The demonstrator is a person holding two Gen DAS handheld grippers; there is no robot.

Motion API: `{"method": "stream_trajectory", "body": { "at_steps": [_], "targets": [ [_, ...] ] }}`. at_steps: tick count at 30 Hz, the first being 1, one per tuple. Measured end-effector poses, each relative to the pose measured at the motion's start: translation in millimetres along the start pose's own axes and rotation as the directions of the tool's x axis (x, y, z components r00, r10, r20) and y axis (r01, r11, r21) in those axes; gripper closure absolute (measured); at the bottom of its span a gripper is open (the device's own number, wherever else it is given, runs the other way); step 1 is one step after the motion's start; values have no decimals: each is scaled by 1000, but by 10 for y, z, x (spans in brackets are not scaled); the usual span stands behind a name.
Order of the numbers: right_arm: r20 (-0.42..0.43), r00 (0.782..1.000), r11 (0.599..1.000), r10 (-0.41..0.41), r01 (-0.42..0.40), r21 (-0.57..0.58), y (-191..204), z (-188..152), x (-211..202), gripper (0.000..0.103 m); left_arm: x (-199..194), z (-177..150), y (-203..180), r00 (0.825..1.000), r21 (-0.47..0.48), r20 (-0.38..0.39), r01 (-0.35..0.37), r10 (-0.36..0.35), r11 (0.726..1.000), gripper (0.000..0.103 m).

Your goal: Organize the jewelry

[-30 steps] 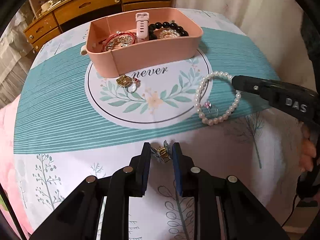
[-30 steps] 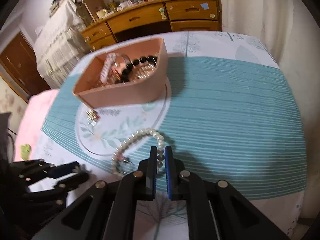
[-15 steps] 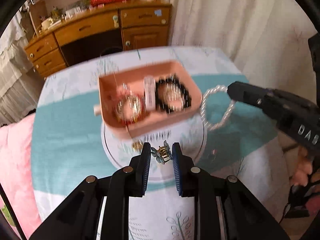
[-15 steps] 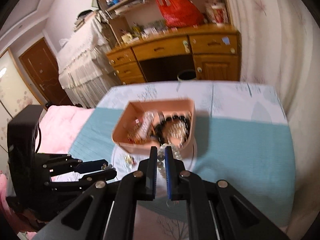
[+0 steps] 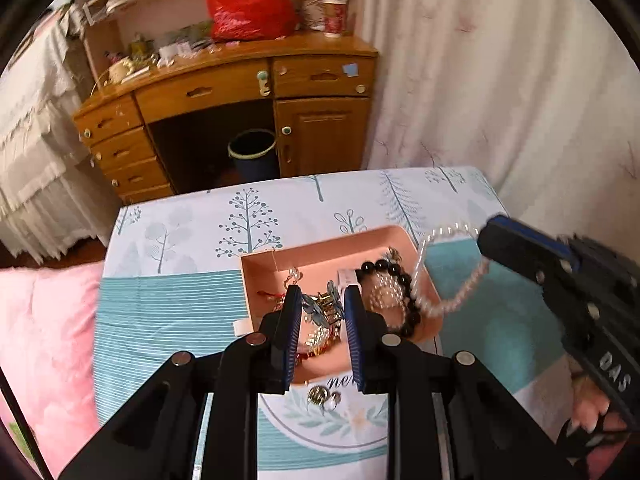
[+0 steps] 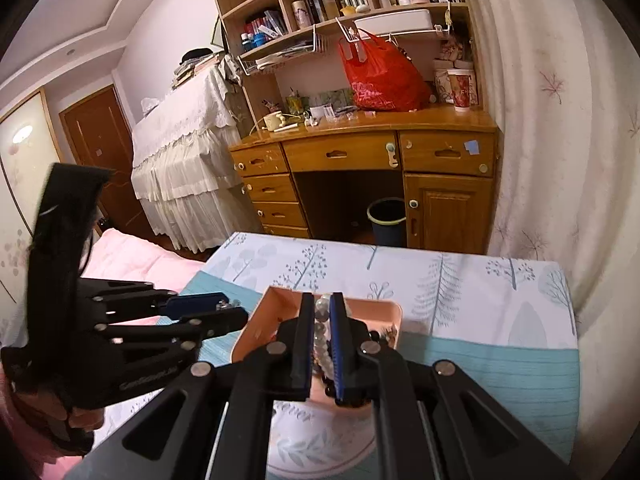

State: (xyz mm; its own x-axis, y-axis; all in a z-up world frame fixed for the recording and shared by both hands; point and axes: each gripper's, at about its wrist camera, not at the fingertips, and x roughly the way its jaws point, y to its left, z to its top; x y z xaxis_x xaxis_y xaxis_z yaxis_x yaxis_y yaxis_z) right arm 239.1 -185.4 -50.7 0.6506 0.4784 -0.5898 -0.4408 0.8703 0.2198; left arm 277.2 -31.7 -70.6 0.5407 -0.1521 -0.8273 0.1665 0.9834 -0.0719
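Observation:
A pink tray (image 5: 320, 248) holds a black bead bracelet (image 5: 384, 270), a watch and red-and-gold pieces. My left gripper (image 5: 322, 310) is shut on a small gold and blue brooch (image 5: 320, 306), held above the tray. My right gripper (image 6: 322, 320) is shut on a pearl bracelet (image 6: 322, 312), which hangs over the tray's right side (image 5: 448, 272). In the right wrist view the tray (image 6: 260, 320) sits just below the fingers, and the left gripper (image 6: 228, 308) is at the left. A gold ring (image 5: 318, 394) lies on the cloth in front of the tray.
The table wears a teal and white printed cloth (image 5: 160, 304). A pink quilt (image 5: 44, 340) lies to the left. A wooden desk (image 6: 360, 168) with a dark bin (image 6: 386, 220) stands beyond the table. A curtain (image 6: 560, 120) hangs at the right.
Both grippers have lifted off the cloth and moved forward over the tray, the left with the brooch, the right with the pearl bracelet.

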Motion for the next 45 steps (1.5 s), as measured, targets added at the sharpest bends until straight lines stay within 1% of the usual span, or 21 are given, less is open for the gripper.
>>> {"method": "stream_trajectory", "body": {
  "at_steps": [3, 5, 7, 8, 10, 12, 14, 21, 22, 23, 24, 25, 30, 32, 33, 34, 36, 38, 40, 41, 45],
  "targets": [
    [-26, 1000, 1000, 5, -5, 14, -14, -3, 78, 96, 85, 22, 37, 1000, -21, -7, -3, 3, 1000, 83],
    [-52, 999, 1000, 8, -8, 13, -12, -25, 135, 95, 168, 0, 31, 999, -16, -30, -18, 18, 1000, 83],
    [-123, 992, 1000, 1, -1, 2, -1, -38, 243, 95, 235, -19, 26, 996, -17, -60, -63, 62, 998, 80],
    [-146, 989, 1000, -17, 17, -4, 3, -49, 290, 95, 245, -29, 26, 996, -18, -65, -66, 65, 998, 77],
    [-153, 988, 1000, -17, 19, 9, -18, -60, 317, 95, 233, -32, 24, 997, -21, -65, -49, 47, 999, 74],
    [-161, 987, 999, -4, 9, 35, -49, -60, 328, 95, 207, -29, 19, 997, -20, -55, -51, 50, 999, 69],
    [-165, 986, 999, -9, 17, 50, -72, -58, 332, 94, 205, -32, 12, 997, -8, -55, -55, 54, 998, 58],
    [-203, 979, 997, -32, 46, 64, -118, -124, 371, 94, 228, -95, 32, 996, -13, -67, -67, 66, 998, 57],
    [-205, 978, 996, -34, 49, 68, -123, -143, 365, 90, 224, -132, 48, 996, -22, -65, -69, 68, 997, 52],
    [-206, 978, 996, -37, 53, 72, -128, -172, 354, 86, 225, -170, 65, 995, -31, -66, -71, 69, 997, 43],
    [-210, 977, 995, -46, 63, 75, -130, -227, 333, 78, 230, -214, 84, 995, -41, -70, -72, 69, 997, 40],
    [-212, 976, 995, -52, 70, 76, -133, -275, 313, 73, 239, -277, 104, 995, -51, -80, -70, 66, 996, 39],
    [-236, 970, 994, -55, 74, 75, -146, -536, 172, 71, 234, -539, 176, 990, -63, -126, -65, 56, 996, 39],
    [-243, 968, 995, -67, 84, 61, -146, -667, 85, 64, 216, -633, 228, 990, -75, -134, -64, 54, 995, 34],
    [-250, 966, 995, -70, 86, 53, -145, -714, 61, 58, 214, -680, 253, 989, -77, -138, -66, 55, 995, 34],
    [-262, 962, 995, -72, 87, 46, -146, -779, 34, 55, 213, -742, 280, 987, -76, -148, -69, 58, 995, 34],
    [-291, 954, 995, -72, 88, 43, -149, -890, 14, 53, 221, -840, 317, 985, -74, -160, -71, 59, 995, 34],
    [-333, 940, 994, -78, 101, 52, -166, -998, 36, 52, 245, -930, 334, 984, -79, -170, -65, 50, 995, 34],
    [-402, 912, 990, -84, 121, 68, -172, -1133, 96, 52, 293, -1013, 336, 984, -83, -172, -54, 39, 995, 34],
    [-423, 902, 989, -85, 129, 75, -172, -1181, 113, 52, 318, -1043, 326, 985, -83, -169, -50, 36, 995, 34],
    [-456, 883, 981, -111, 169, 89, -100, -1363, 133, 52, 440, -1177, 237, 990, -76, -141, -16, 6, 997, 34]
  ]
}}
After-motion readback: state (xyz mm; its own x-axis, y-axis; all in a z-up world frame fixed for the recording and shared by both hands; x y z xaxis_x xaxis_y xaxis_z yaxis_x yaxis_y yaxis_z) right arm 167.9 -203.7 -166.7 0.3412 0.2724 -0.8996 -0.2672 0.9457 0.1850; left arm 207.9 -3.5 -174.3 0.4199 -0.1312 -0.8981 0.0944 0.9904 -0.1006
